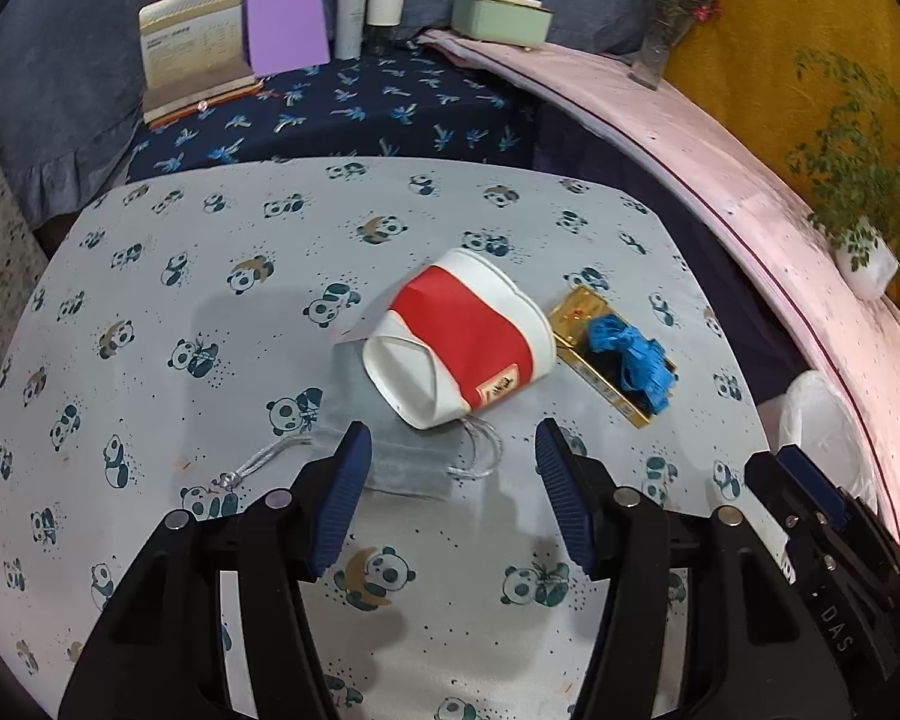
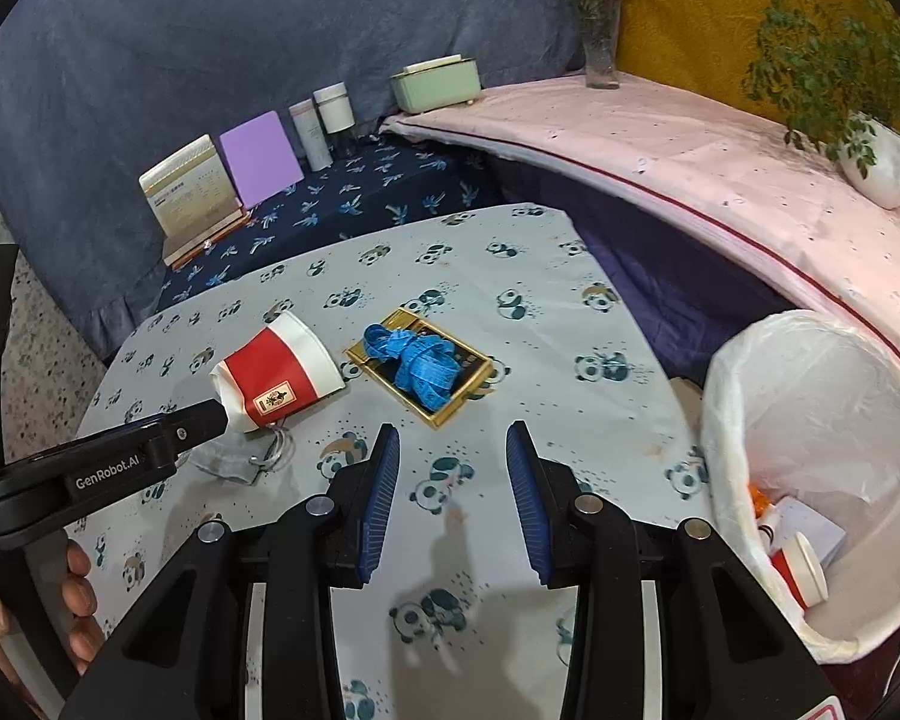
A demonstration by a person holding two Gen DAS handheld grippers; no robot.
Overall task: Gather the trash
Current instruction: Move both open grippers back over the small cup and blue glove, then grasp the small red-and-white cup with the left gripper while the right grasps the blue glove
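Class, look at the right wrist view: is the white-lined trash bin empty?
No: the white-lined trash bin already holds a red-and-white paper cup and other scraps.

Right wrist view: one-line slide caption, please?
Open right tool above panda tablecloth; crushed paper cup, blue ribbon, lined bin ahead.

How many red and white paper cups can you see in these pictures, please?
2. One paper cup lies on its side on the panda tablecloth, beside the gold box. Another cup is inside the lined bin; more may be hidden under the trash there.

Cup (image 1: 462, 339) lies on pouch (image 1: 384, 450), left of box (image 1: 612, 360).
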